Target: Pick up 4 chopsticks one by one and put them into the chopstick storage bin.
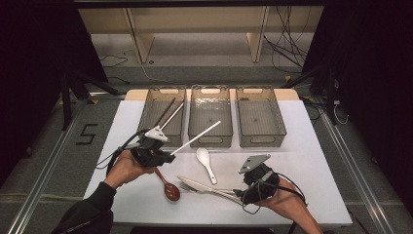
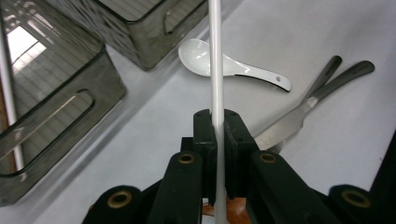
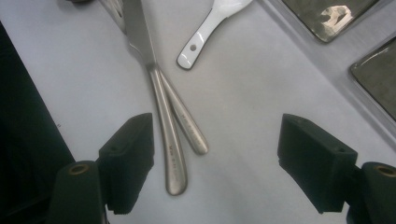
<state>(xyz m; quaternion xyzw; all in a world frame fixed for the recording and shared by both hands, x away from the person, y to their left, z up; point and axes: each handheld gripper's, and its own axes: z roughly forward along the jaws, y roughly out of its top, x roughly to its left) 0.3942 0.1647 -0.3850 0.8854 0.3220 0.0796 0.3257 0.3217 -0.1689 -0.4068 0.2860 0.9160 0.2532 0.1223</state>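
Right gripper (image 3: 215,163) jaws apart over knife (image 3: 156,93) and fork handles; left gripper (image 2: 217,140) clamps white chopstick (image 2: 215,60); white spoon (image 2: 224,67) beyond.

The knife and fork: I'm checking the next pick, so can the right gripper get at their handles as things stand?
Probably yes. The right gripper stands open just above the table, and the knife and fork handles lie between its jaws, nearer one of them, with nothing on top.

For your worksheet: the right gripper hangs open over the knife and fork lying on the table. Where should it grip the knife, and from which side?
Grip the knife by its rounded handle end, coming straight down from above with the right gripper. There the handle has splayed apart from the fork handle; nearer the blade the two cross and touch, so jaws would likely catch both.
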